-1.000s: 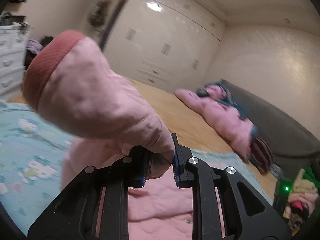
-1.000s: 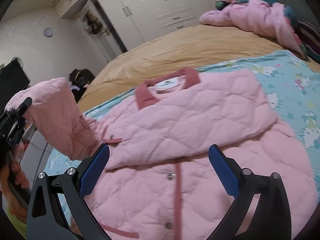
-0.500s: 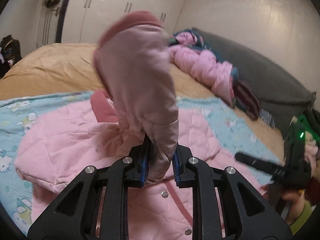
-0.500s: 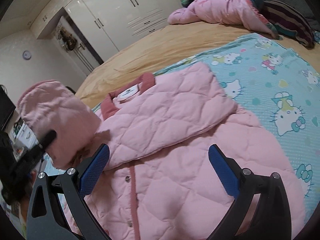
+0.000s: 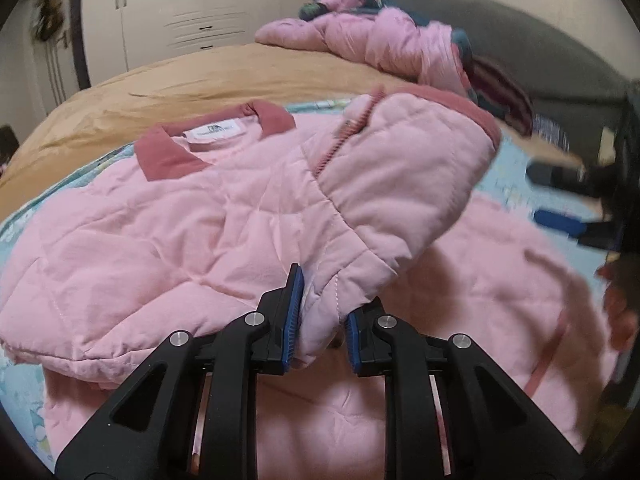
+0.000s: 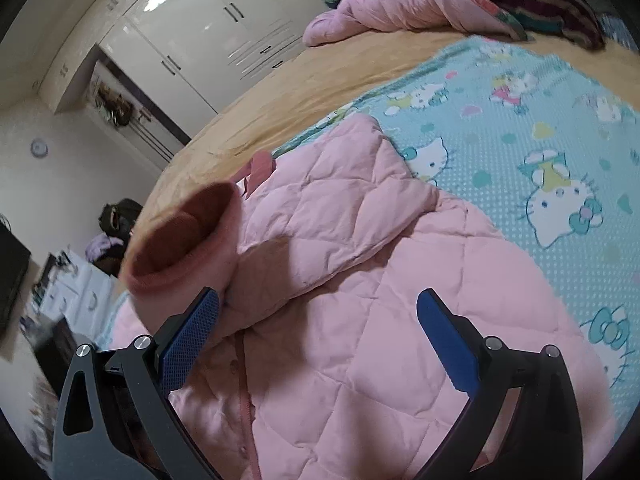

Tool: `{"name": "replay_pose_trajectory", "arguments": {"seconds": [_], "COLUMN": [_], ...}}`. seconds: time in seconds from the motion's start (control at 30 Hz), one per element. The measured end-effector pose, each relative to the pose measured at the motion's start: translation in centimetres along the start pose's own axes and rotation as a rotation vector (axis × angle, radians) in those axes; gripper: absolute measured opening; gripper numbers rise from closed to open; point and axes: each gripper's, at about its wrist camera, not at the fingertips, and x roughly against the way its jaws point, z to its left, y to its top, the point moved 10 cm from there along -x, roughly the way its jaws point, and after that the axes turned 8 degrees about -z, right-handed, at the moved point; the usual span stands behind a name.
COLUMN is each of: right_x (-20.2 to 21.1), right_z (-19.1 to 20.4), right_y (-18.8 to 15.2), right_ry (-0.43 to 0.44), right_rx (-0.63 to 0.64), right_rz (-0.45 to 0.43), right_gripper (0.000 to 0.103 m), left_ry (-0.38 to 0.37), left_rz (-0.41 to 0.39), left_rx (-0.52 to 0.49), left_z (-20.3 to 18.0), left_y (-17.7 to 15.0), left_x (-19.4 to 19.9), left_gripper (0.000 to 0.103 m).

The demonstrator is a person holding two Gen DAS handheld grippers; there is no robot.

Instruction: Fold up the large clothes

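Observation:
A pink quilted jacket [image 5: 172, 224] with a dark pink collar [image 5: 168, 156] lies front up on the bed. One sleeve is folded across its chest [image 6: 340, 200]. My left gripper [image 5: 320, 320] is shut on the other sleeve [image 5: 396, 176] and holds it over the jacket's chest, its ribbed dark pink cuff [image 6: 176, 244] pointing away. My right gripper [image 6: 316, 340] is open and empty, hovering above the jacket's lower front [image 6: 360, 380]. It also shows blurred at the right edge of the left wrist view [image 5: 560, 220].
The jacket lies on a turquoise cartoon-cat blanket [image 6: 520, 128] over a tan bedsheet [image 5: 200, 84]. Another pink jacket and striped clothes [image 5: 380, 44] are heaped at the bed's far side by a grey headboard. White wardrobes [image 6: 208, 28] stand behind.
My left gripper has swung the held sleeve from upright down and across over the jacket's chest. My right gripper has stayed open and moved closer over the jacket's lower front.

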Motion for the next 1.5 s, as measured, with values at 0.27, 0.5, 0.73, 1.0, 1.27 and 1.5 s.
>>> {"name": "replay_pose_trajectory", "arguments": {"seconds": [0.27,0.5,0.73,1.0,1.27,1.5], "right_x": [-0.9,-2.4,-2.7,-4.9,-6.2,-6.3], "right_z": [1.2,2.9,3.1,4.3,5.1,4.6], "right_y": [-1.3,-2.9,-2.5,-3.5,-4.5,-4.3], "right_ry": [0.122,0.227,0.226,0.218,0.210,0.179], "right_rx": [-0.105,-0.240,-0.271,-0.261,-0.245,-0.222], "right_rz": [0.073,0.179,0.189,0.236,0.235,0.201], "right_gripper": [0.099,0.099,0.099,0.099,0.098,0.053], "left_ry": [0.048,0.049,0.005,0.044,0.263,0.298], "left_rz": [0.040,0.056,0.046,-0.079,-0.129,-0.202], "left_rx": [-0.106,-0.167,-0.156,0.025,0.380,0.703], "left_z": [-0.5,-1.7,-2.4,3.7,19.0,27.1], "left_y": [-0.8,-1.0,0.0,4.5,3.7,0.7], "left_x": [-0.6,0.1,1.8,6.6,10.3,13.6], "left_gripper": [0.016,0.057,0.084,0.094,0.094,0.094]}}
